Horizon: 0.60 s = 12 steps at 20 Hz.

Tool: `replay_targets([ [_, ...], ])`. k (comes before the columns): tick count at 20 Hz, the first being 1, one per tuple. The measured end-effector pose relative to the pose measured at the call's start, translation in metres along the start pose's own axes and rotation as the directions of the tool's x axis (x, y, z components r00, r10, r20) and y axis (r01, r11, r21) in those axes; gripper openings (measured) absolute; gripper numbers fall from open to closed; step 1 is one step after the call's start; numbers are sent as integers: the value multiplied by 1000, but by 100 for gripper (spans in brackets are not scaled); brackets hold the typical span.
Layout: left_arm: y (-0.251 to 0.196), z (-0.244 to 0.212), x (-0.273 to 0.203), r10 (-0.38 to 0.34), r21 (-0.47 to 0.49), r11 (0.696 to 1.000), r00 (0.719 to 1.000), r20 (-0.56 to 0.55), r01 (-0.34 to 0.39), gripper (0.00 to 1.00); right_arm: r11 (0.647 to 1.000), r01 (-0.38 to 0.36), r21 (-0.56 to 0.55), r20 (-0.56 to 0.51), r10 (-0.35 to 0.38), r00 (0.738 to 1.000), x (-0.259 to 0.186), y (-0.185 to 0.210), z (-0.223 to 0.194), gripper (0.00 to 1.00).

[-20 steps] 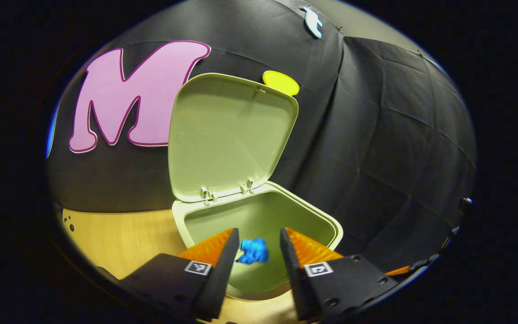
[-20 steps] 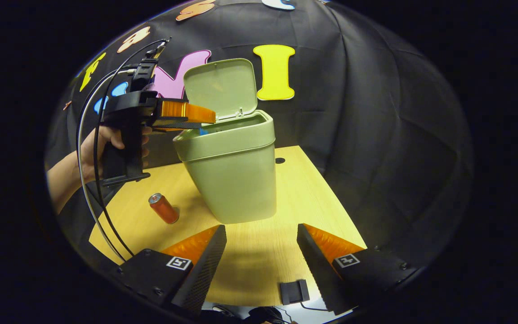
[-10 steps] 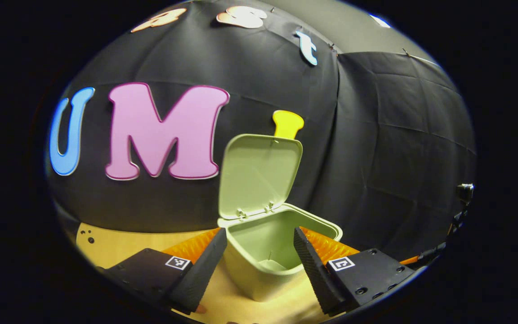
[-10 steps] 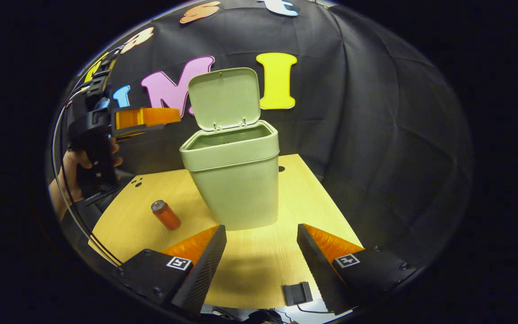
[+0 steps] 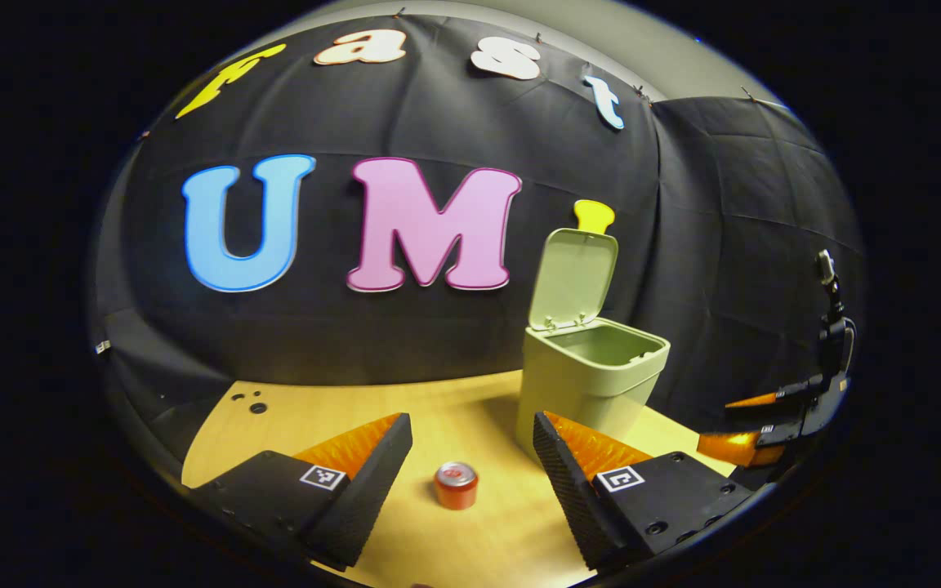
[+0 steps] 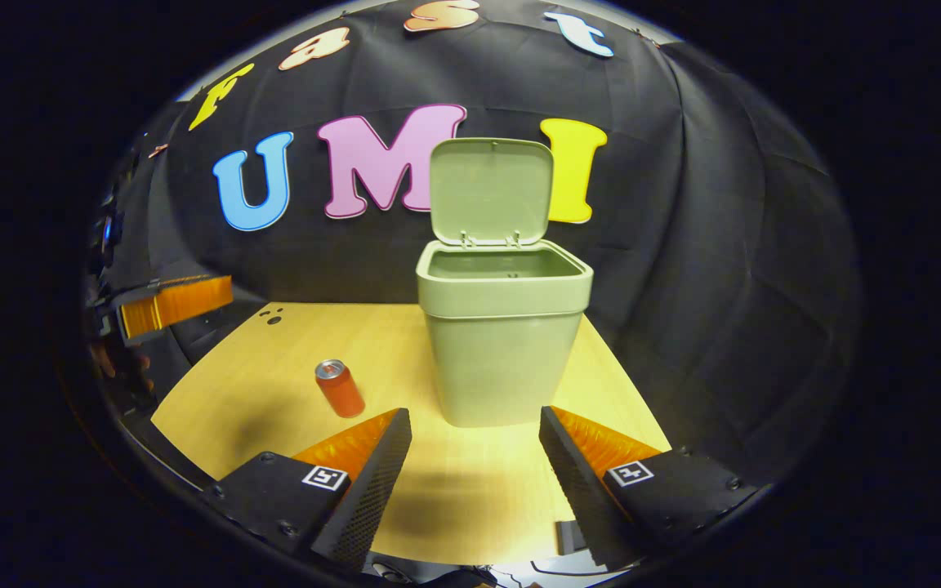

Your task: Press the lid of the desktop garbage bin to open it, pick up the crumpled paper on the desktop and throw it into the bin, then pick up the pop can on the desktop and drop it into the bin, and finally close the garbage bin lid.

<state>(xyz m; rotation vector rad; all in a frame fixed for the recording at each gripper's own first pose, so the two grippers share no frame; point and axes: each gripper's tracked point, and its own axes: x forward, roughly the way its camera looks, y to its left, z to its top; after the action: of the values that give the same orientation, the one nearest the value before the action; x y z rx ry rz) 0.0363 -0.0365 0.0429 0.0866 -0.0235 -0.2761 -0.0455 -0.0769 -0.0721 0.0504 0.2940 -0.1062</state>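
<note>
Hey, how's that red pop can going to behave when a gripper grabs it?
The pop can stands upright on the table, so a sideways nudge may tip it and let it roll. Its smooth, thin-looking wall probably feels slippery and dents under a hard squeeze.

Black cloth wall [image 6: 707,212] hangs behind a pale wooden table [image 6: 274,367].

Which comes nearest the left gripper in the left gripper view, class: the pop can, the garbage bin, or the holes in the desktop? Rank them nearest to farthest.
1. Pop can: upright on the desktop, just ahead of the open left gripper.
2. Garbage bin: farther back, right of centre, lid up.
3. Holes in the desktop: far left corner, by the wall.
</note>
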Motion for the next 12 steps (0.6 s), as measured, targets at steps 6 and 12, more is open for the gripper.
replay_targets([
  [6, 54, -56, -68, 104, -64, 992, 993, -57, -108, 96, 989, -111, -93, 43, 115, 992, 11, 80, -1, 99],
  [12, 90, -90, -103, 206, -129, 967, 972, -109, -220, 96, 954, -243, -177, 25, 251, 968, 55, 145, -20, 98],
])
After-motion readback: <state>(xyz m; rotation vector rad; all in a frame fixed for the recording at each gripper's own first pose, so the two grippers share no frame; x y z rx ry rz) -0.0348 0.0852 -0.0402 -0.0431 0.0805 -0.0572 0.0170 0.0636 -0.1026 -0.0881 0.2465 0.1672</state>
